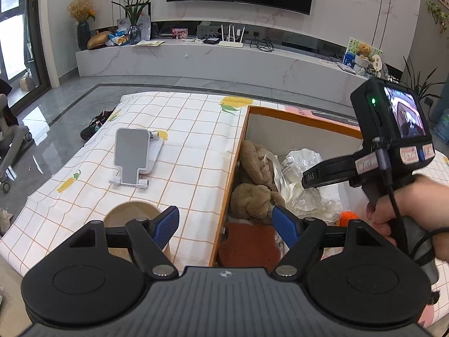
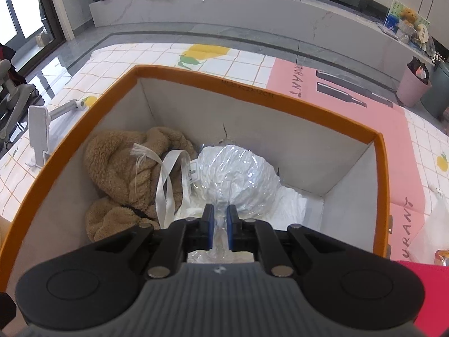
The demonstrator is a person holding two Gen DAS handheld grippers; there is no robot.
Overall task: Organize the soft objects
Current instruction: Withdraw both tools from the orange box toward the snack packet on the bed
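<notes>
An orange-rimmed box (image 2: 252, 95) stands on the checked tablecloth. Inside lie a brown plush toy (image 2: 126, 168) with a white ribbon (image 2: 165, 185) and a white bundle in clear plastic (image 2: 238, 174). My right gripper (image 2: 220, 224) points down into the box, its blue pads pinching a fold of the bundle's plastic. The left wrist view shows that right gripper (image 1: 304, 179), in a person's hand (image 1: 407, 210), over the bundle (image 1: 303, 163). My left gripper (image 1: 226, 219) is open above the box's left wall, holding nothing. Below it are the plush (image 1: 252, 199) and a rust-red soft item (image 1: 247, 244).
A white phone stand (image 1: 134, 154) and a beige bowl (image 1: 132, 213) sit on the cloth left of the box. An orange fuzzy item (image 1: 346, 216) lies in the box's near right. A pink mat (image 2: 350, 104) lies beyond the box; red fabric (image 2: 421, 295) is at bottom right.
</notes>
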